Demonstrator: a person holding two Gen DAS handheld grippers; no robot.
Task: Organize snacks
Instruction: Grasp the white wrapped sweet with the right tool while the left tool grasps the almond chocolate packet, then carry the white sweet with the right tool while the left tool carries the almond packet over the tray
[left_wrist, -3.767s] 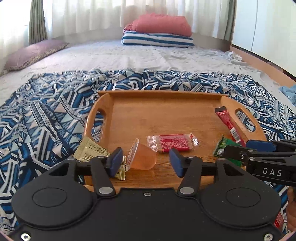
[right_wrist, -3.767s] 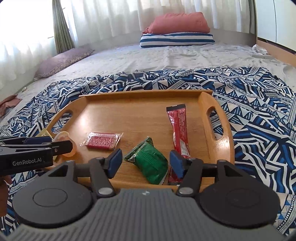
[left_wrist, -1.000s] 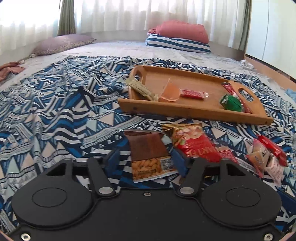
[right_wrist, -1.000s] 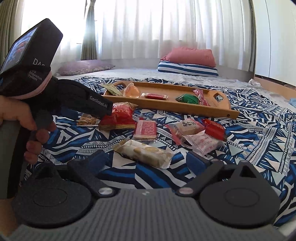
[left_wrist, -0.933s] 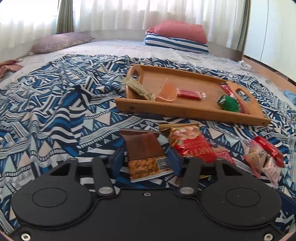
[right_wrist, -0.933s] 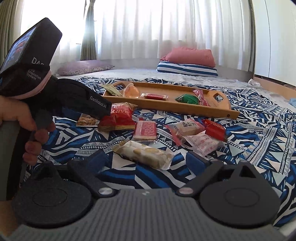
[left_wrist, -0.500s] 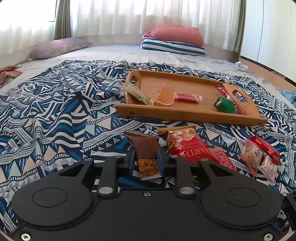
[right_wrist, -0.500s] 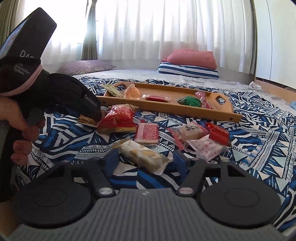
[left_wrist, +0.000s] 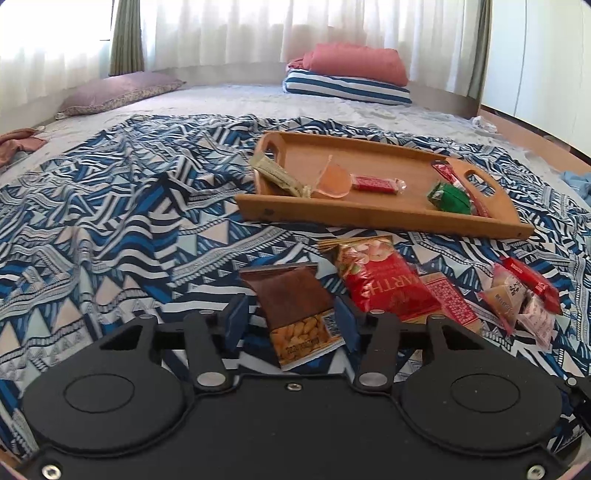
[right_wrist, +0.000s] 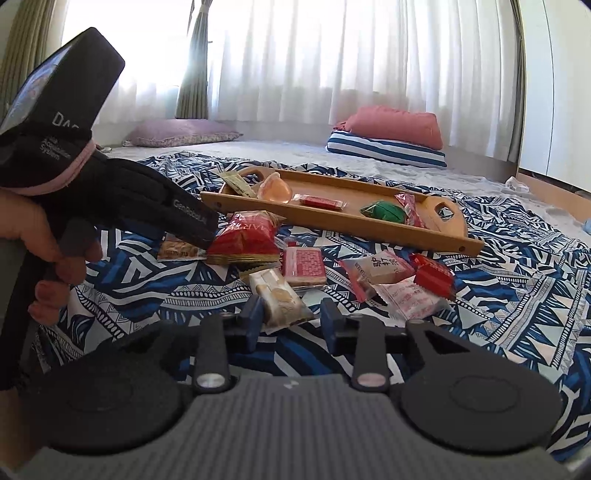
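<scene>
Jaws of both grippers straddle packets on the patterned bedspread (left_wrist: 110, 229). On the left gripper (left_wrist: 290, 325) they are opening, the brown almond packet (left_wrist: 295, 310) between them: the right pad touches its edge, the left pad stands clear, so nothing is clamped. On the right gripper (right_wrist: 291, 317) they are closing around the pale biscuit packet (right_wrist: 279, 295); the left pad lies against the wrapper and a gap shows at the right pad, so no grip is made yet.

Ahead of both, well apart, lies the wooden tray (left_wrist: 369, 216), already carrying a jelly cup (left_wrist: 334, 181), a green packet (left_wrist: 448, 197) and some bars. Between tray and jaws sits the loose pile: just right of the left jaws, the large red bag (left_wrist: 384, 284); right of the right jaws, smaller red and white wrappers (right_wrist: 402, 280).

The step in hand is probably grasping one packet per gripper for transfer to the tray. A good grasp would centre each packet between the pads and pinch across its narrow width at the filled body, not the thin seal, which is likely to slip.

The tray's raised near rim must be cleared before release. Bare wood remains at its centre and rear. The left gripper's body, seen from the right wrist, hangs close at left, so crossing paths risk collision.
</scene>
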